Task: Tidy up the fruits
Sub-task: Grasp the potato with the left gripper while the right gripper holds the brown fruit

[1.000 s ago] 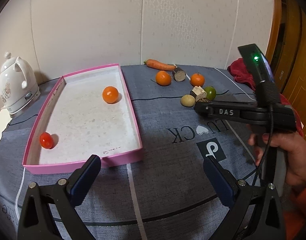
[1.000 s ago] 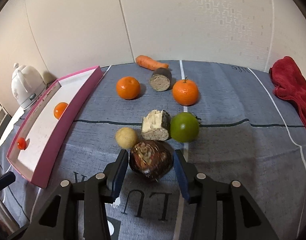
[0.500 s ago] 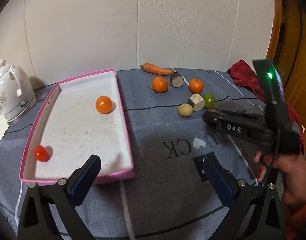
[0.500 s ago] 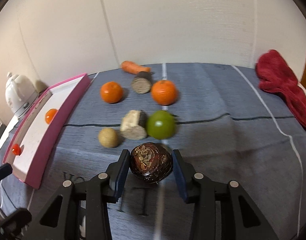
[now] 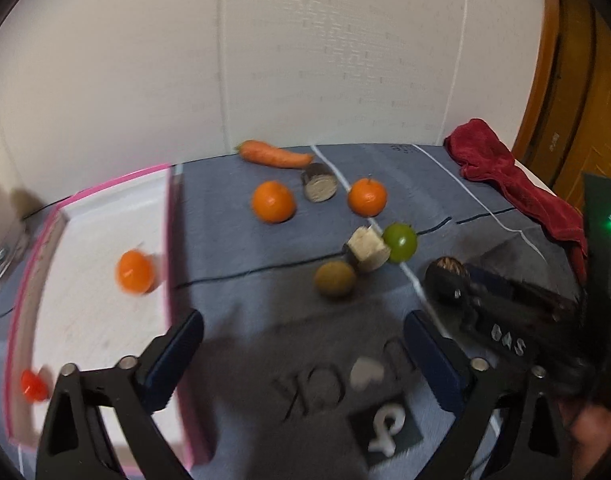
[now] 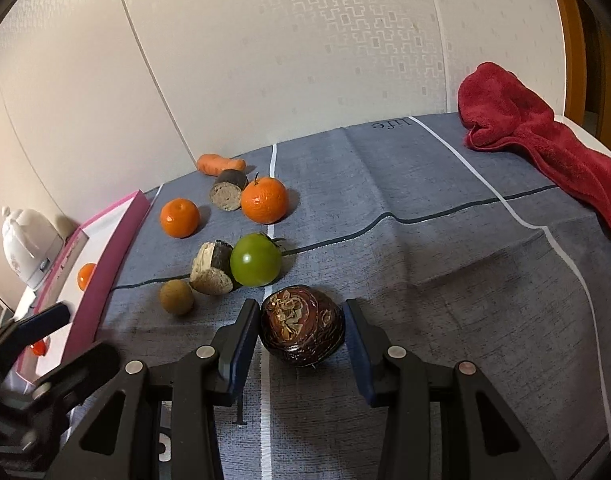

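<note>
We carry a left gripper (image 5: pixel 303 354) and right gripper (image 6: pixel 301 336) of black plastic with navy pads, silver screws and white "DAS" lettering.

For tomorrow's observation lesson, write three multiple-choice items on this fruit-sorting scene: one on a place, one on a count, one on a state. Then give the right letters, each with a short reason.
1. Where does the carrot lie?
A. in the pink tray
B. at the far edge of the cloth, near the wall
C. on the red towel

2. How many oranges lie on the grey cloth, outside the pink tray?
A. two
B. four
C. none

3. How does the right gripper stand?
A. open and holding nothing
B. shut on the green fruit
C. its fingers on either side of the dark brown bulb

Answers:
1 B: it lies past the oranges, by the wall.
2 A: two oranges sit on the cloth; a third is in the tray.
3 C: the bulb sits between the two fingers, with a small gap showing at the right finger.
</note>
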Demonstrator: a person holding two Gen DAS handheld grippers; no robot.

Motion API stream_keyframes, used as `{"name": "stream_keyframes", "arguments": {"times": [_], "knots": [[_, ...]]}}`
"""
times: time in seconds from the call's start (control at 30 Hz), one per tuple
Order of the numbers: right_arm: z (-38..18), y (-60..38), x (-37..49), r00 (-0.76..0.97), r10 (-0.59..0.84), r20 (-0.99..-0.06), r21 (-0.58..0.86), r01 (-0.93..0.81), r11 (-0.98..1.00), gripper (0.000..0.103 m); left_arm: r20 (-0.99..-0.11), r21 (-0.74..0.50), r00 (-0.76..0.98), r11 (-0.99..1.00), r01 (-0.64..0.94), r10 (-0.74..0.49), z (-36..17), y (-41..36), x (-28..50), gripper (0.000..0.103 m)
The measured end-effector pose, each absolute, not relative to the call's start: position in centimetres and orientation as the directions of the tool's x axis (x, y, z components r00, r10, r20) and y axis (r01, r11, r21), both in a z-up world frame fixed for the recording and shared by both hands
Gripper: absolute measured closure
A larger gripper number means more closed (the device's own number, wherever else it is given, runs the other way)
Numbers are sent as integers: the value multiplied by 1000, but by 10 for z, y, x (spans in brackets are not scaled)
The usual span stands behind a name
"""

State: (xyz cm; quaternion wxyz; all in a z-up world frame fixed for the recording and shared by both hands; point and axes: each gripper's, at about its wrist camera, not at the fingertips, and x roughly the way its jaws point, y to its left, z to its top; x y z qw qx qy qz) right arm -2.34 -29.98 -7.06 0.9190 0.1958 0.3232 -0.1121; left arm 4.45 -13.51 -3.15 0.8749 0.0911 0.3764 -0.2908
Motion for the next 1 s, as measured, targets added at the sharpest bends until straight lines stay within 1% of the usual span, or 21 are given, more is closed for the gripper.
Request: {"name": "stream_keyframes", "arguments": {"times": [0.03,0.17,0.3,0.33,0.37,0.4,0.43,0.5,0.57,0.7,0.87,0.93,1.0], "knots": [[-71,-302,-24,770,-76,-634,300,335,893,60,-726,-52,537,813,579,-429,-35,-141,50,12],[-75,-306,-28,773,-63,-631,333,343,878,60,-740,-51,521,807,588,-426,-42,-155,63,15],[-76,-304,-27,774,-64,-630,332,343,879,60,-746,-33,514,794,608,-424,-44,-169,69,25],[-76,-305,-27,774,-64,-630,335,344,877,60,-744,-30,511,785,618,-431,-45,-172,69,30],[-76,-305,-27,776,-61,-628,339,343,876,60,-741,-22,514,782,623,-431,-45,-174,70,32],[-76,-305,-27,777,-58,-626,344,342,874,60,-743,-16,514,779,627,-430,-46,-176,71,38],[-76,-305,-27,778,-58,-626,344,342,874,60,-747,-15,509,776,631,-428,-48,-179,74,47],[-77,-305,-27,777,-59,-626,343,343,875,60,-757,-13,502,777,629,-419,-51,-182,77,54],[-77,-306,-27,778,-57,-625,345,341,874,60,-761,-29,487,773,634,-428,-55,-183,79,56],[-77,-305,-27,779,-56,-624,349,342,872,60,-763,-32,469,751,660,-445,-63,-186,78,65],[-77,-306,-27,780,-56,-623,351,343,871,60,-760,-48,470,759,649,-450,-62,-182,81,68],[-77,-306,-27,780,-56,-624,351,343,871,60,-760,-43,472,759,650,-447,-62,-183,79,73],[-77,-306,-27,780,-56,-623,352,344,871,60,-760,-23,480,757,653,-438,-62,-183,76,73]]}}
